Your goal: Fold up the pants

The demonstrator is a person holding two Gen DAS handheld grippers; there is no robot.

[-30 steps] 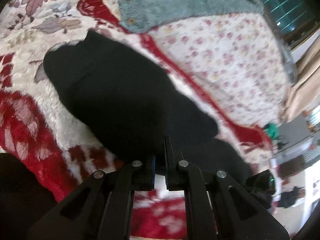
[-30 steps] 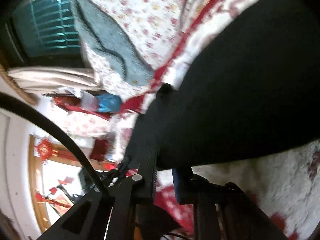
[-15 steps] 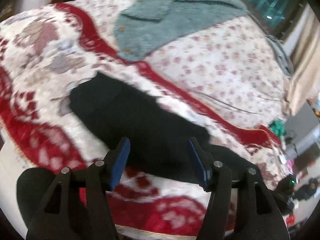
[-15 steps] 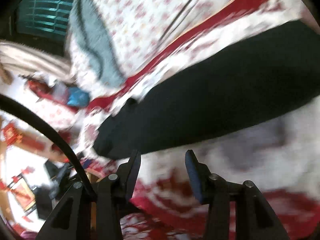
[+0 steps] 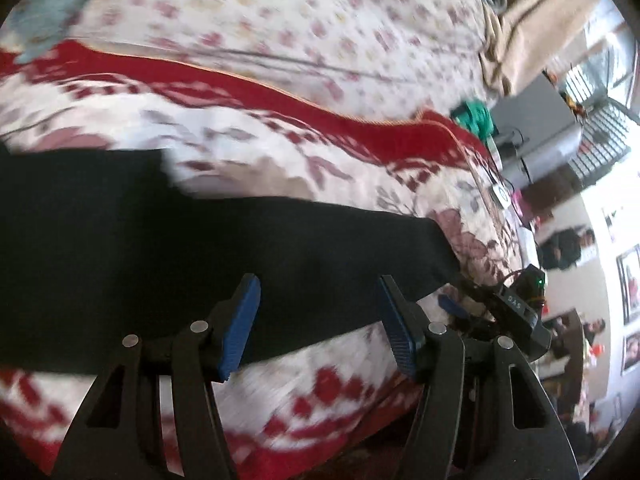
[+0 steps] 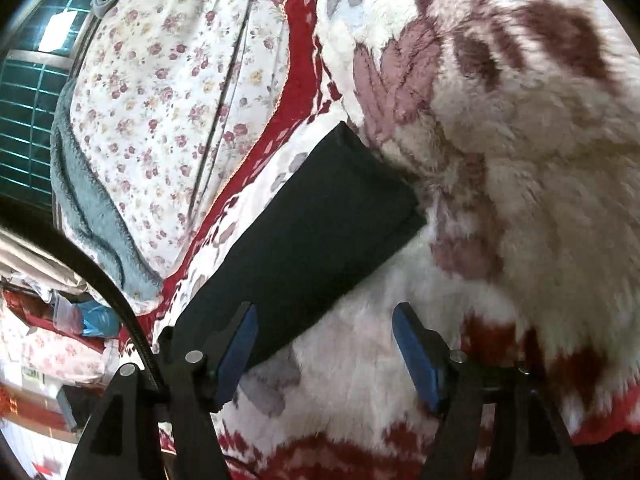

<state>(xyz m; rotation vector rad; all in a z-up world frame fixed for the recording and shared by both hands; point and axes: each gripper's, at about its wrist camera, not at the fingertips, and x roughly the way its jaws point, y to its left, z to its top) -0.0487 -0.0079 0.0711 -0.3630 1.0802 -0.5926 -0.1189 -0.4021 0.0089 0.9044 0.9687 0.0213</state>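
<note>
The black pants (image 5: pixel 168 264) lie flat on the red-and-white fleece blanket (image 5: pixel 328 380) as a long folded strip. In the left wrist view the long axis runs left to right, ending in a squared edge at the right. In the right wrist view the pants (image 6: pixel 312 236) slant from near left to far right. The left gripper (image 5: pixel 320 320) and right gripper (image 6: pixel 326 350) have their fingers spread, holding nothing.

A home bedroom: a bed spread with a red-and-white fleece blanket (image 6: pixel 520 184) over a floral sheet (image 5: pixel 280 12), beige curtains (image 5: pixel 536 12), framed photos (image 5: pixel 630 280) on the wall.
</note>
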